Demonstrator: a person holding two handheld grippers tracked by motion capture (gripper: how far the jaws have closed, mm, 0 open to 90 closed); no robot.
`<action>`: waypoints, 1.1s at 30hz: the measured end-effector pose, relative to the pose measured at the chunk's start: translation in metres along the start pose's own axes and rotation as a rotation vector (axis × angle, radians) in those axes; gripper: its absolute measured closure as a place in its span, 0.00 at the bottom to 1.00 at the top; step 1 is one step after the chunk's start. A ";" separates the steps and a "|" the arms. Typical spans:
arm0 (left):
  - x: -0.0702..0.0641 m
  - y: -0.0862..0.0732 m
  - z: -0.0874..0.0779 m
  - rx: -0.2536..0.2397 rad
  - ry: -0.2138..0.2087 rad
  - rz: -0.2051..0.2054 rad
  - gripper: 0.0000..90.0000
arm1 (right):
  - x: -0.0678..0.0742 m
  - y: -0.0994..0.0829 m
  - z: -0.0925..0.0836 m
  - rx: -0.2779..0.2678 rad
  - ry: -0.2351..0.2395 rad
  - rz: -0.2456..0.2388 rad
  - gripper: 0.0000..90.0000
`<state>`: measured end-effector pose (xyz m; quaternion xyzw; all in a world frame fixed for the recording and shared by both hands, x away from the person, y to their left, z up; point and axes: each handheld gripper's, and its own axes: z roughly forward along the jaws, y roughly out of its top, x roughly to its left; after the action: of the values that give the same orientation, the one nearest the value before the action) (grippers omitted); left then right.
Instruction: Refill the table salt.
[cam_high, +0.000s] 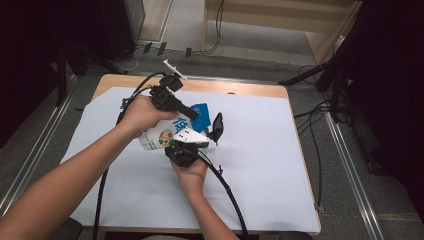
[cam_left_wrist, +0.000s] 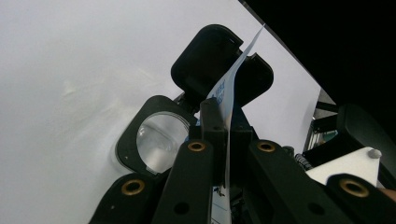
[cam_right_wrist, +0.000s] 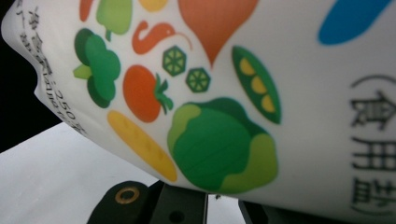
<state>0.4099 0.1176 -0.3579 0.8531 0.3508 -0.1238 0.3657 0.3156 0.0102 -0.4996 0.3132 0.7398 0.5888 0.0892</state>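
A white plastic bag (cam_high: 159, 134) printed with vegetables, blue near its top, is held up over the table between both hands. My left gripper (cam_high: 217, 125) reaches in from the upper left. In the left gripper view it (cam_left_wrist: 231, 70) is shut on the bag's thin edge (cam_left_wrist: 225, 93), which runs up between the pads. My right gripper (cam_high: 176, 145), with a white plate on top, sits just under the bag in the lower hand. In the right gripper view the bag (cam_right_wrist: 280, 70) hangs close over its jaws (cam_right_wrist: 222, 210) and hides their tips.
A white sheet (cam_high: 260, 165) covers the wooden table (cam_high: 235, 88). Cables trail from both grippers toward the near edge. Black stands (cam_high: 340, 80) and floor cables lie to the right. Beside the left jaws are a round lens (cam_left_wrist: 159, 140) and the right gripper's white plate (cam_left_wrist: 355, 165).
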 end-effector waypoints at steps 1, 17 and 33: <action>0.000 0.000 0.000 -0.001 0.004 -0.004 1.00 | 0.000 0.000 0.000 0.000 0.001 0.002 1.00; 0.004 0.003 0.002 0.006 0.007 -0.043 1.00 | 0.005 0.000 0.001 0.006 0.017 -0.017 1.00; 0.003 0.006 0.004 0.019 0.014 -0.048 1.00 | 0.005 0.002 0.000 0.003 0.023 -0.011 1.00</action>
<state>0.4166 0.1134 -0.3590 0.8488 0.3725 -0.1301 0.3520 0.3125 0.0132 -0.4964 0.3026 0.7434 0.5906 0.0834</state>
